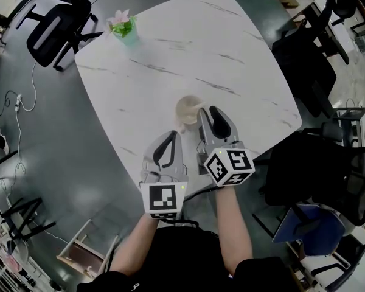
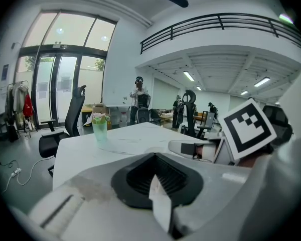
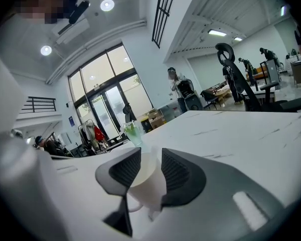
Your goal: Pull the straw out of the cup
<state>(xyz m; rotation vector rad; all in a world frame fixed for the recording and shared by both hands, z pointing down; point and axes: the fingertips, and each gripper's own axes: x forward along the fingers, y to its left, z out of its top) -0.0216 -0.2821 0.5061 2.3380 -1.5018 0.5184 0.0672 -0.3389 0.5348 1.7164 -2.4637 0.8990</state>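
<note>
A white cup [image 1: 188, 109] with a handle stands on the white marble table [image 1: 231, 41], near its front edge. My right gripper [image 1: 208, 111] lies just right of the cup, open. In the right gripper view the cup [image 3: 144, 187] fills the gap in front of the spread jaws of the right gripper [image 3: 150, 157], and the pads do not press on it. I cannot make out a straw for certain in any view. My left gripper [image 1: 173, 136] sits lower left of the cup, shut [image 2: 156, 157]. A white wedge shows between its pads; I cannot tell what that is.
A small plant in a green cup [image 1: 124, 26] stands at the table's far left corner. Black office chairs [image 1: 55, 23] stand beyond it, and more chairs [image 1: 310, 53] to the right. People stand far off in the room [image 2: 139, 97].
</note>
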